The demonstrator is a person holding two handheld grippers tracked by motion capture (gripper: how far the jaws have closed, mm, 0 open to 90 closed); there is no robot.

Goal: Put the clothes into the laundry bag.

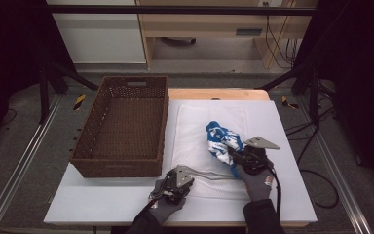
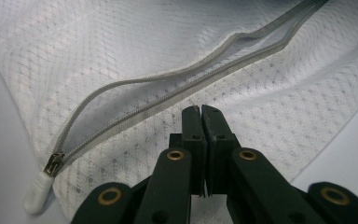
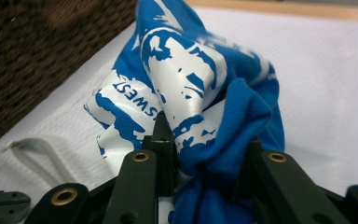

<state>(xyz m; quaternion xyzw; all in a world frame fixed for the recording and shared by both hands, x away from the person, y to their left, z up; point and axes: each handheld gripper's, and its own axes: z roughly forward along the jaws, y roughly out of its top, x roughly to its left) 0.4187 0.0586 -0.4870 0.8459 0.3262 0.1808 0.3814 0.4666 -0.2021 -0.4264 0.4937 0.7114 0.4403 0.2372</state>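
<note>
Blue garment (image 3: pixel 200 98) bunched between right gripper (image 3: pixel 207 144) jaws, left gripper (image 2: pixel 200 114) clamped on mesh bag (image 2: pixel 135 42) edge

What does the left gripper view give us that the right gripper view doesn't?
Left gripper view: the left gripper, jaws pinched shut on the mesh laundry bag just below its half-open zipper, with the white zipper pull at the end.
Right gripper view: the right gripper clamping the bunched blue and white shirt, the wicker basket behind.
Shared: the bag's white mesh and part of the zipper.
</note>
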